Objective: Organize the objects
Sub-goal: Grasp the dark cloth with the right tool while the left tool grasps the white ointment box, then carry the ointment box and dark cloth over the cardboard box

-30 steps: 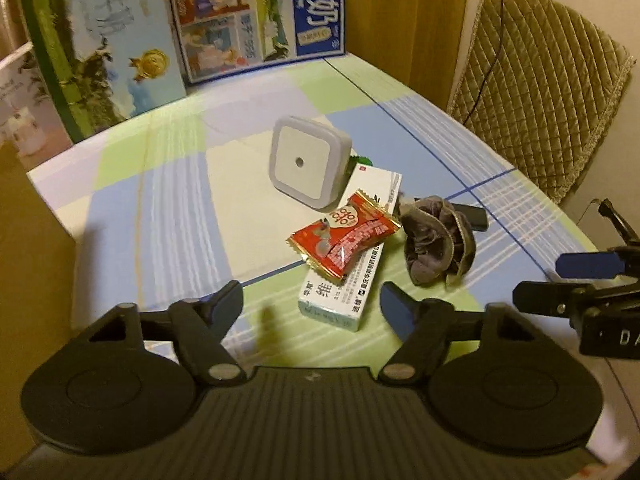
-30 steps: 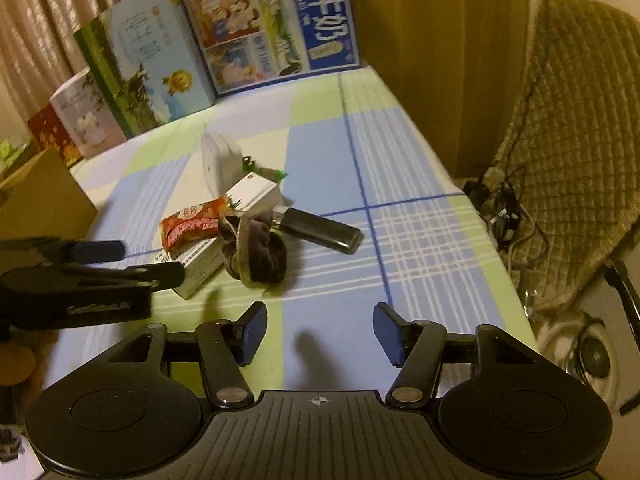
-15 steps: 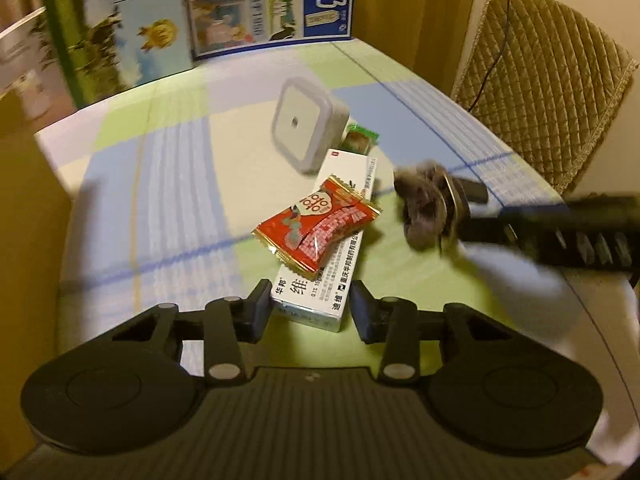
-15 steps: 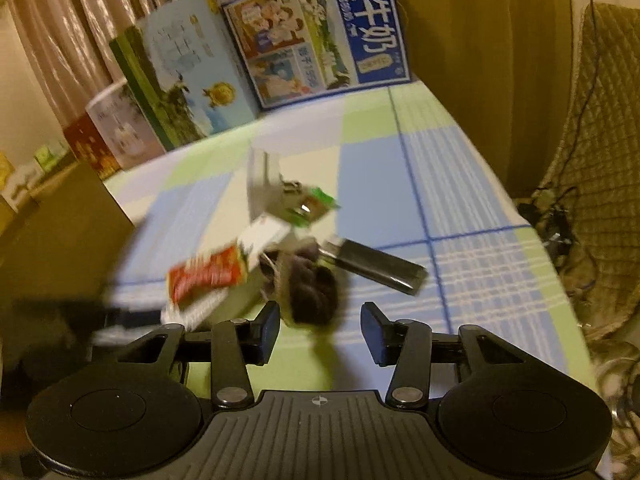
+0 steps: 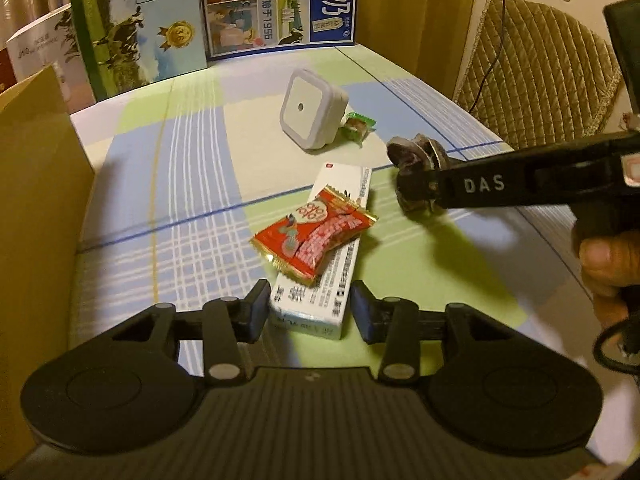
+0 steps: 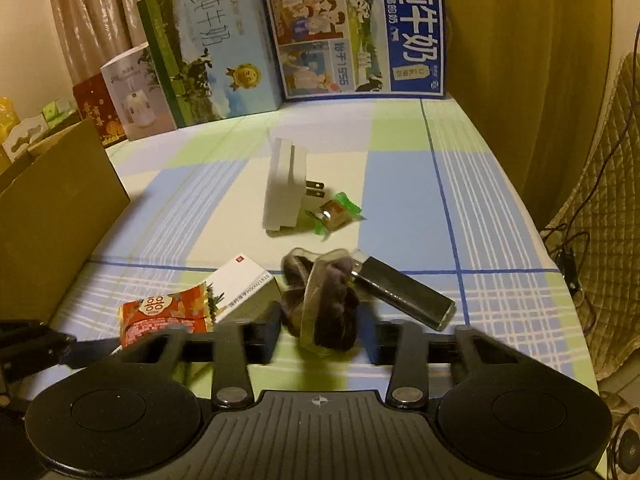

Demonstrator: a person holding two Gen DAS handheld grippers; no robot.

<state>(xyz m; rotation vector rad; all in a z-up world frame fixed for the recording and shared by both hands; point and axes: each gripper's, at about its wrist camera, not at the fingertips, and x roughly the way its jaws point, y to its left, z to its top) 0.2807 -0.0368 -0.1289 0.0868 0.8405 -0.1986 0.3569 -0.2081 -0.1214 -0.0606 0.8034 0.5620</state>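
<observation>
While the left gripper (image 5: 308, 310) straddles the white medicine box (image 5: 320, 280), jaws opening, pads barely clear, the right gripper (image 6: 320, 330) is closing on the dark scrunchie (image 6: 324, 304) on the checked surface (image 6: 400, 184). Pickup stage; next, lift clear toward the cardboard box (image 6: 52, 208).

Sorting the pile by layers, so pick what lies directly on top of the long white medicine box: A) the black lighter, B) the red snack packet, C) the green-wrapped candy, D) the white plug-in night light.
B: the red snack packet lies across the white medicine box; the other three sit apart on the tablecloth.
</observation>
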